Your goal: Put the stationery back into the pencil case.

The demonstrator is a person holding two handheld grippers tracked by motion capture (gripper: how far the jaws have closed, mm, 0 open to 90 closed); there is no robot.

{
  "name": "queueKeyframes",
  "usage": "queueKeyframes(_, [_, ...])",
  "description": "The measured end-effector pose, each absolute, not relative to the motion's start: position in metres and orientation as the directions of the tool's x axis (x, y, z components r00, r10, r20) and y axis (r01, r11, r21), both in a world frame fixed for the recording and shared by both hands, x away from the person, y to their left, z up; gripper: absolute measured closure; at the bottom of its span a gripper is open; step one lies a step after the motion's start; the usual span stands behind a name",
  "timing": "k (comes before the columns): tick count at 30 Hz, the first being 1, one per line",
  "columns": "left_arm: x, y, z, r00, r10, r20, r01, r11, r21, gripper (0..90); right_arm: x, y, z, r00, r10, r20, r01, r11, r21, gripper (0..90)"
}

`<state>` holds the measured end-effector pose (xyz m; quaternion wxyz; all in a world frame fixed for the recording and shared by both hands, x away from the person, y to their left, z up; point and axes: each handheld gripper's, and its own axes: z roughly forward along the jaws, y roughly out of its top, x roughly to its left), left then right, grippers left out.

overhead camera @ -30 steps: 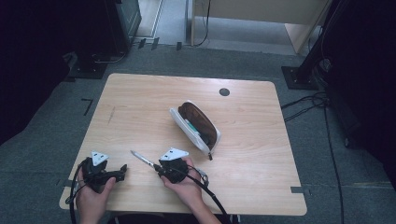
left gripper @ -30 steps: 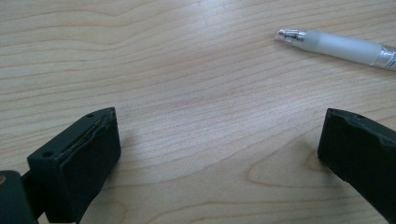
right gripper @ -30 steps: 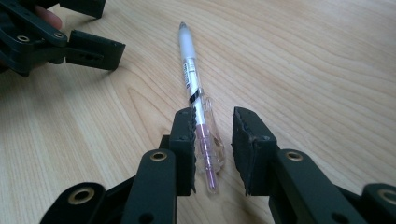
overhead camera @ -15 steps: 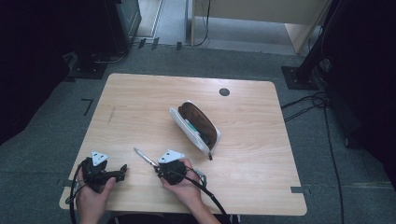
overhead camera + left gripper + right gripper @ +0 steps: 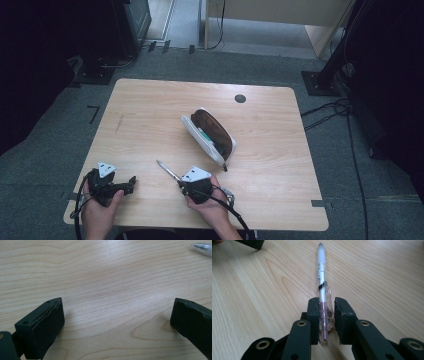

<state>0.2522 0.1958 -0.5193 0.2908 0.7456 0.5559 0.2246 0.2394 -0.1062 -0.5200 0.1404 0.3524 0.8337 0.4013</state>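
Observation:
A clear-and-white pen (image 5: 321, 267) lies between the jaws of my right gripper (image 5: 327, 305), which have just been closing and now press on its barrel near the back end. In the high view the pen (image 5: 167, 170) points up-left from the right gripper (image 5: 182, 184), low over the near middle of the table. My left gripper (image 5: 131, 181) rests at the near left corner, pointing right. Its jaws stand wide apart (image 5: 117, 312) over bare wood, and the pen tip (image 5: 202, 246) shows far off at the upper right.
An open white pencil case (image 5: 210, 135) with a brown lining and pens inside lies at the middle of the wooden table (image 5: 150, 110). A round black cable hole (image 5: 240, 98) sits near the far edge. Cables trail from both grippers over the near edge.
The right hand has shifted a little to the right and toward the near edge, carrying the pen with it. The left hand has not moved.

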Motion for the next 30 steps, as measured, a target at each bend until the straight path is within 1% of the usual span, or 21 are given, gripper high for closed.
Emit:
queueKeyframes(3, [0.252, 0.196, -0.519, 0.281, 0.96, 0.012, 0.698, -0.213, 0.683, 0.0, 0.235, -0.115, -0.521, -0.7, 0.714, 0.024, 0.464, 0.429, 0.775, 75.3])
queueKeyframes(6, [0.252, 0.196, -0.519, 0.281, 0.96, 0.012, 0.698, -0.213, 0.683, 0.0, 0.229, -0.123, -0.521, -0.679, 0.733, -0.036, 0.444, 0.449, 0.775, 75.2])
queueKeyframes(8, [0.252, 0.196, -0.519, 0.281, 0.96, 0.011, 0.698, -0.213, 0.684, 0.0, 0.227, -0.126, -0.521, -0.673, 0.738, -0.054, 0.438, 0.457, 0.775, 75.0])
queueKeyframes(11, [0.252, 0.196, -0.519, 0.281, 0.96, 0.012, 0.698, -0.213, 0.683, 0.0, 0.225, -0.129, -0.522, -0.672, 0.738, -0.056, 0.436, 0.455, 0.776, 73.9])
queueKeyframes(13, [0.252, 0.196, -0.519, 0.281, 0.96, 0.012, 0.698, -0.213, 0.683, 0.0, 0.224, -0.133, -0.522, -0.675, 0.737, -0.029, 0.448, 0.441, 0.777, 68.7])
queueKeyframes(15, [0.252, 0.196, -0.519, 0.281, 0.96, 0.012, 0.698, -0.213, 0.684, 0.0, 0.223, -0.134, -0.522, -0.678, 0.735, -0.025, 0.448, 0.44, 0.778, 68.4])
queueKeyframes(18, [0.252, 0.196, -0.519, 0.281, 0.96, 0.012, 0.698, -0.213, 0.683, 0.0, 0.222, -0.138, -0.522, -0.688, 0.726, 0.02, 0.463, 0.416, 0.783, 68.4])
queueKeyframes(19, [0.252, 0.196, -0.519, 0.281, 0.96, 0.012, 0.698, -0.213, 0.683, 0.0, 0.222, -0.138, -0.522, -0.688, 0.726, 0.02, 0.463, 0.416, 0.783, 68.4])
queueKeyframes(21, [0.252, 0.196, -0.519, 0.281, 0.96, 0.012, 0.699, -0.213, 0.683, 0.0, 0.222, -0.142, -0.521, -0.693, 0.718, 0.064, 0.476, 0.39, 0.788, 68.8])
queueKeyframes(22, [0.252, 0.196, -0.519, 0.281, 0.96, 0.011, 0.698, -0.213, 0.683, 0.0, 0.222, -0.144, -0.521, -0.692, 0.717, 0.081, 0.482, 0.376, 0.791, 70.0])
queueKeyframes(23, [0.252, 0.196, -0.519, 0.281, 0.96, 0.012, 0.698, -0.213, 0.683, 0.0, 0.223, -0.147, -0.521, -0.685, 0.72, 0.111, 0.495, 0.349, 0.796, 73.7])
queueKeyframes(26, [0.252, 0.196, -0.519, 0.281, 0.96, 0.012, 0.698, -0.213, 0.683, 0.0, 0.225, -0.154, -0.519, -0.675, 0.721, 0.154, 0.512, 0.308, 0.802, 78.9])
queueKeyframes(30, [0.252, 0.196, -0.519, 0.281, 0.96, 0.011, 0.698, -0.213, 0.683, 0.0, 0.228, -0.16, -0.517, -0.654, 0.731, 0.197, 0.533, 0.26, 0.805, 83.0])
